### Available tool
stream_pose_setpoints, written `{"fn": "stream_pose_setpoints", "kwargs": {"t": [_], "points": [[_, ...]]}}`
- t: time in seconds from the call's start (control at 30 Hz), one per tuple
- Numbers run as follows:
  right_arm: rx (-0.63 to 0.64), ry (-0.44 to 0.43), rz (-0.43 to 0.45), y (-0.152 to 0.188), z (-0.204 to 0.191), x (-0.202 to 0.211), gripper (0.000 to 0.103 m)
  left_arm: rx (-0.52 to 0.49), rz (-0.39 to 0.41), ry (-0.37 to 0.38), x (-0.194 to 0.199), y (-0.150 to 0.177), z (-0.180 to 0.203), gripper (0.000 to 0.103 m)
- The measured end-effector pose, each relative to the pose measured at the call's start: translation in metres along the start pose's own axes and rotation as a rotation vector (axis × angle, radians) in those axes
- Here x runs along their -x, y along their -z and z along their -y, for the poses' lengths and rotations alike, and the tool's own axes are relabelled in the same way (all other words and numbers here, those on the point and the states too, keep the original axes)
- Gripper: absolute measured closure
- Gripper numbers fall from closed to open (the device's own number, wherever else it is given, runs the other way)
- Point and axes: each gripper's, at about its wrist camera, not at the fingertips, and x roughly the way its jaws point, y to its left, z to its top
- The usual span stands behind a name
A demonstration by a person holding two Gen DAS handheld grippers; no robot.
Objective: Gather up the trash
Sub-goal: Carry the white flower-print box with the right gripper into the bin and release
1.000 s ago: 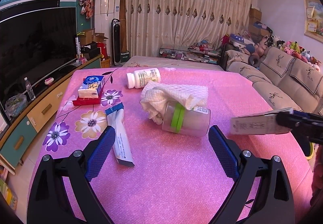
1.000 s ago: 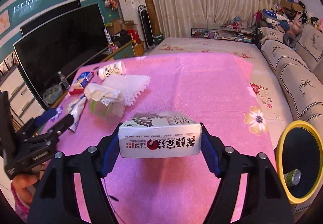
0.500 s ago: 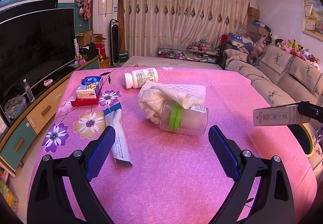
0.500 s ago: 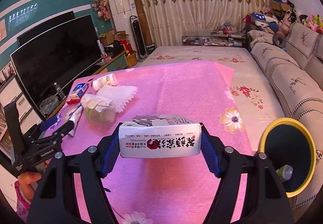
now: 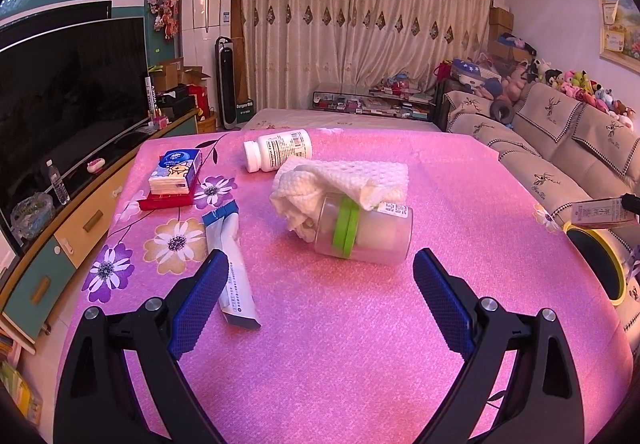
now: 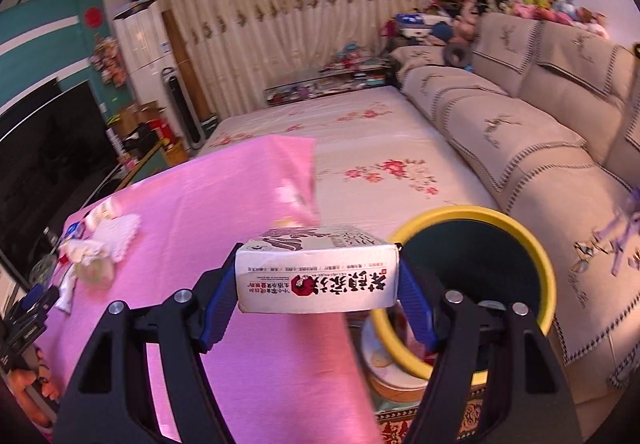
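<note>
Pink foam sheeting covers the table (image 5: 360, 344), and most of the trash is seen lying on it, uncollected. One item is in transit: a white carton (image 6: 318, 280) with red print is clamped between the blue pads of the right gripper (image 6: 318, 290) and is held at the table's edge, just beside the yellow-rimmed bin (image 6: 536, 256), not yet over its mouth as far as can be judged. Something is already glimpsed inside the bin, though what it is cannot be told. The left gripper (image 5: 320, 300) is held with its jaws spread and nothing between them, pointed at a clear jar (image 5: 368, 232) with a green band, lying on its side under a crumpled paper towel (image 5: 344, 180). A white pill bottle (image 5: 278, 154), a toothpaste box (image 5: 234, 264) and a tissue pack (image 5: 176, 174) are also left. The collecting is judged to be at an early stage.
</note>
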Motion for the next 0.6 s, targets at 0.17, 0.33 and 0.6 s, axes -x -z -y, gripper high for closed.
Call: {"fn": "stream_pose_setpoints", "kwargs": {"t": [0.17,0.33,0.6], "points": [[-0.049,0.099,-0.036,0.007,0.046,-0.020,0.035,-0.003,-0.004,0.001,-0.001,0.001,0.001,0.011],[-0.058,0.142,-0.101,0.022,0.075,-0.056,0.035,-0.012,-0.010,0.000,-0.004,0.001,0.003,0.011],[-0.070,0.188,-0.159,0.039,0.097,-0.088,0.035,-0.018,-0.027,0.001,-0.011,0.001,0.005,0.011]]}}
